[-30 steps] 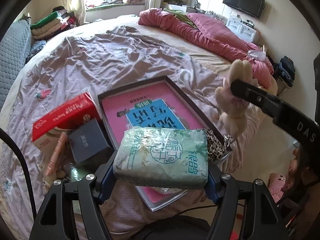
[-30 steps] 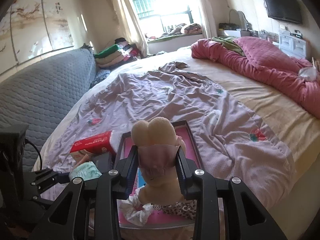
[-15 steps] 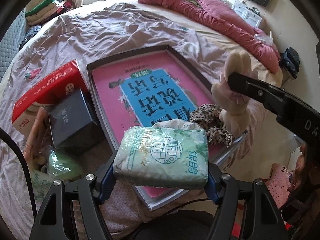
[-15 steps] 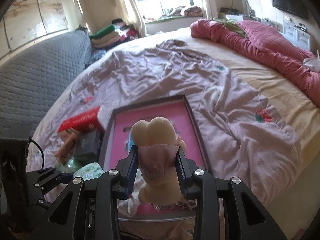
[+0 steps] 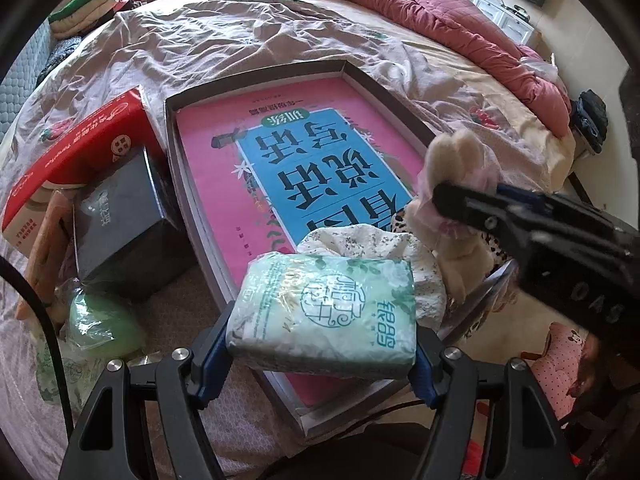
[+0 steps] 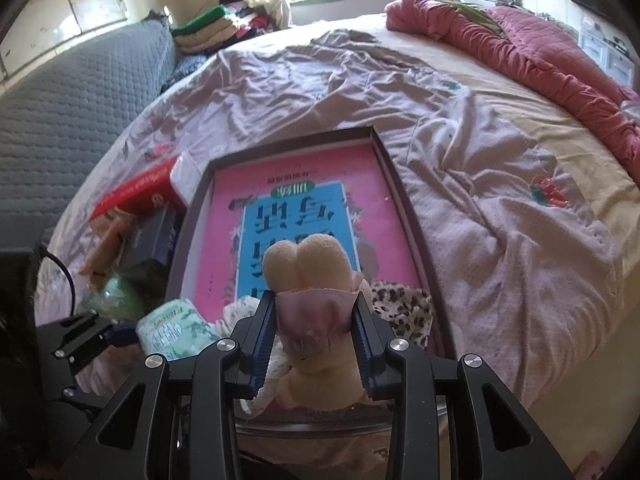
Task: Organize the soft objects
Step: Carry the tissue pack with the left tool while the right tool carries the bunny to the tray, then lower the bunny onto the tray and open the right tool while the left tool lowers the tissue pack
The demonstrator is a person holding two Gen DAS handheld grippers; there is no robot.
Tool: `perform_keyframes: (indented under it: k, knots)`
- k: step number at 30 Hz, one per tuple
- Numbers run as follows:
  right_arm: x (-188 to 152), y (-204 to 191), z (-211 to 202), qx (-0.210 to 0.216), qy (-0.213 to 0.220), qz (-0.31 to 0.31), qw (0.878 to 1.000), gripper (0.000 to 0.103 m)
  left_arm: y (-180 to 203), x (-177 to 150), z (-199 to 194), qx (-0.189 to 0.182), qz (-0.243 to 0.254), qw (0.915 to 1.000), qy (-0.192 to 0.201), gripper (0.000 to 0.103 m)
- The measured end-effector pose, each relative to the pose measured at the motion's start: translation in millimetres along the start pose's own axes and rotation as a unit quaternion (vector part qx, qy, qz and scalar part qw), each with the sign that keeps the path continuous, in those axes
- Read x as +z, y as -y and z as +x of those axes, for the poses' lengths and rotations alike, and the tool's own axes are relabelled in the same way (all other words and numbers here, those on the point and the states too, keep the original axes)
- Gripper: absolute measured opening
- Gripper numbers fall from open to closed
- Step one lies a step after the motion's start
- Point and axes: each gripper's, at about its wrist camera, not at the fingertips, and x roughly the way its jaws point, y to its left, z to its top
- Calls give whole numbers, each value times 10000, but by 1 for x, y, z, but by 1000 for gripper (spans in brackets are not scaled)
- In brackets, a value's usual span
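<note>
My left gripper (image 5: 320,354) is shut on a pale green tissue pack (image 5: 326,316), held just above the near end of a shallow dark-rimmed box (image 5: 256,70) with a pink and blue bottom. My right gripper (image 6: 315,320) is shut on a cream plush toy in a pink dress (image 6: 308,276), which hangs over the same near end. In the left wrist view that plush toy (image 5: 460,176) and the right gripper (image 5: 464,204) come in from the right. A white floral scrunchie (image 5: 372,244) and a leopard-print scrunchie (image 6: 400,304) lie in the box under them.
Left of the box on the bed lie a red carton (image 5: 76,148), a dark box (image 5: 120,220) and a green item in clear wrap (image 5: 100,320). The mauve sheet (image 6: 500,208) spreads beyond. A red quilt (image 6: 540,56) lies far right, a grey sofa (image 6: 72,108) left.
Both grippers have sunk toward the near end of the box, each with its load. The scrunchies in the box have come into view.
</note>
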Motion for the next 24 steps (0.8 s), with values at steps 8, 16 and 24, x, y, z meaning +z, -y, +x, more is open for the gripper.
perform_keyframes:
  k: [8,16,24]
  knots:
    - [1,3,15,-174,-84,20,9998,37,3,-2,5,-26,90,9999,-36,72]
    - [6,9,29,-254,-126,167,9995,40,9,-5,14,-32,157,9998,-111,72]
    - [4,9,30,-229,-61,110,9997,43,13,-5,18,27,222,9997,-109,72]
